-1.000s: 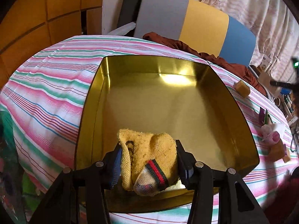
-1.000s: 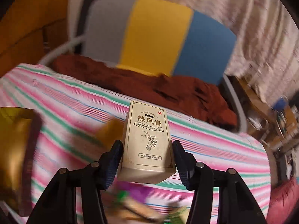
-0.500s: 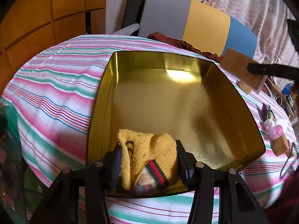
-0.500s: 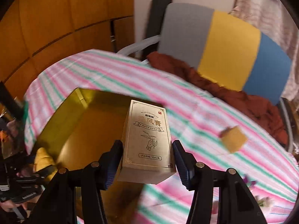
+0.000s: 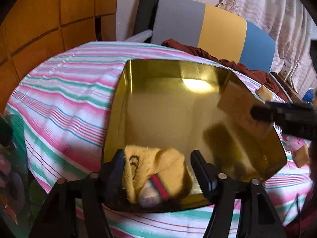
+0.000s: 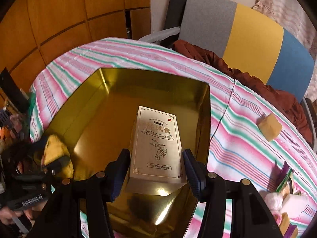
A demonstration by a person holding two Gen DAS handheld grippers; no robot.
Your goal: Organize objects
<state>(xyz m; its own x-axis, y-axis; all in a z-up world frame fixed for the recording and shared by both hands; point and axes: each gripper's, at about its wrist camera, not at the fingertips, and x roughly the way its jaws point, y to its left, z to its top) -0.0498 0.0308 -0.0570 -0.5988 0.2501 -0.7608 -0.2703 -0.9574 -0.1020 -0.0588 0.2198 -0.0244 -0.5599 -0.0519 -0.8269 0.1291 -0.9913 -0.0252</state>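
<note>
Right claw [image 6: 156,170] now over gold tin [image 6: 204,119], pinching box [image 6: 158,144] between its pads

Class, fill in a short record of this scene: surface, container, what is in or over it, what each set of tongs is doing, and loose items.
surface: striped cloth
container: gold tin, open
in tin: yellow sock, near corner
left tongs: just opening, pads off the sock, which lies between them
right tongs: shut on a box, over the tin
loose: tan block on the cloth, right of the tin
behind: chair
</note>
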